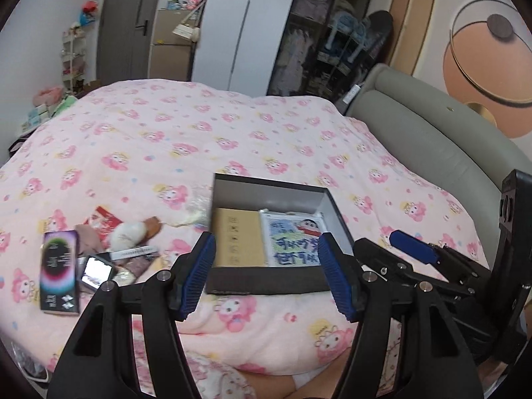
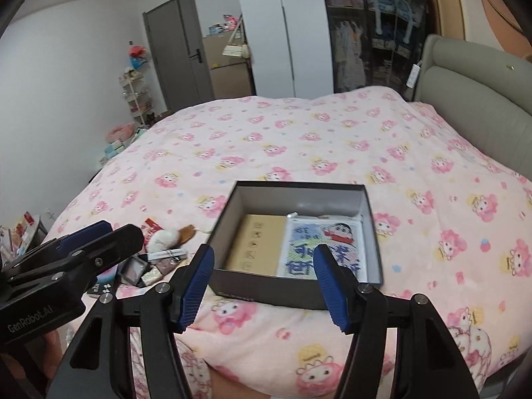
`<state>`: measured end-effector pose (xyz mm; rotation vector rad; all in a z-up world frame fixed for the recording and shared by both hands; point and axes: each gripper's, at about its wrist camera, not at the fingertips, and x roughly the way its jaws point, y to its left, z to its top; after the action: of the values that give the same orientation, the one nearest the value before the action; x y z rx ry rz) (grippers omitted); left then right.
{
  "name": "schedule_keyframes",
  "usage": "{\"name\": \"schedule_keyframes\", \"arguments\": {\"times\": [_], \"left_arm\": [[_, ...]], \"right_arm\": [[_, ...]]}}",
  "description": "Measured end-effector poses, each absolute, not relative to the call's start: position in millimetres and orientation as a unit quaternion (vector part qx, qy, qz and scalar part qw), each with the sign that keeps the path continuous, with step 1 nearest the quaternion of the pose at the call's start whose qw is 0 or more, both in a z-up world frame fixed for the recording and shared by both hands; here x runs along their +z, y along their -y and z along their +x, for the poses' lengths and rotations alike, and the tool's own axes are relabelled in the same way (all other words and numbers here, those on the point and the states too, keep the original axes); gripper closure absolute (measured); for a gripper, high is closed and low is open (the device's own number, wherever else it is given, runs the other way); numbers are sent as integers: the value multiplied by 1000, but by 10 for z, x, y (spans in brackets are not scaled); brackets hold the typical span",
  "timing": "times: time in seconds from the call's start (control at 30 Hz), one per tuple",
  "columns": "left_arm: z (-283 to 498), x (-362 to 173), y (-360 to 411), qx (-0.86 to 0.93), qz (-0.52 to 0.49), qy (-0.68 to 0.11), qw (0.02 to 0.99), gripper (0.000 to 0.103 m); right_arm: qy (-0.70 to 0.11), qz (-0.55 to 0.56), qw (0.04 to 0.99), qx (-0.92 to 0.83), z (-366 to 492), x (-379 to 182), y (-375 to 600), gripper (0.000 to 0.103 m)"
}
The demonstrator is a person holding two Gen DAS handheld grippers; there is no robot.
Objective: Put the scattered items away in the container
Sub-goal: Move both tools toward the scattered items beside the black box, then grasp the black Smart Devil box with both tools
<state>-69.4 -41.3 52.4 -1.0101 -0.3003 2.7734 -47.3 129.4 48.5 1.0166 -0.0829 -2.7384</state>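
Note:
A dark open box (image 1: 266, 196) sits on the pink bed cover. Inside it lie a tan flat carton (image 1: 237, 239) and a cartoon picture card (image 1: 292, 242). Left of the box is a scattered pile: a purple box (image 1: 60, 266), a white plush (image 1: 128, 234), a red packet (image 1: 103, 219) and a small mirror case (image 1: 96, 271). My left gripper (image 1: 266, 236) hovers open before the box's near wall, holding nothing. My right gripper (image 2: 263, 249) also stands open and empty over the near side of the box (image 2: 299, 199). The pile (image 2: 163, 252) lies to its left, partly hidden by the left gripper (image 2: 123, 229).
The pink patterned cover (image 1: 199, 133) spreads over the whole bed. A grey padded headboard (image 1: 432, 139) runs along the right. A clear plastic wrapper (image 1: 196, 206) lies by the box's left wall. A dark glass wardrobe (image 2: 365, 33), a grey door (image 2: 176, 50) and a shelf rack (image 2: 136, 93) stand beyond.

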Motion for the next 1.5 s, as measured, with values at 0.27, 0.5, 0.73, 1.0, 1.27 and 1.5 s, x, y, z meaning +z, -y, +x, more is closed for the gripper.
{"name": "schedule_keyframes", "arguments": {"times": [0.27,0.5,0.73,1.0,1.27,1.5], "left_arm": [[-475,504,947,934,-331,128,36,39],[-300,293,1568,924,-339,176,-16,39],[-152,-175,2270,901,-348,238,-101,42],[-264,-625,2827,878,-370,264,-149,46],[-247,-1247,3637,834,-389,322,-223,46],[-251,-1796,4192,794,-414,376,-239,46]], "right_arm": [[2,340,160,-927,-439,529,-683,44],[-16,356,220,-908,-499,355,-75,45],[-49,410,287,-864,-672,-100,713,45],[-63,481,323,-813,-1015,-589,1407,45],[-56,561,357,-745,-1327,-1158,1887,45],[-73,604,374,-700,-1569,-1558,2246,45]]}}
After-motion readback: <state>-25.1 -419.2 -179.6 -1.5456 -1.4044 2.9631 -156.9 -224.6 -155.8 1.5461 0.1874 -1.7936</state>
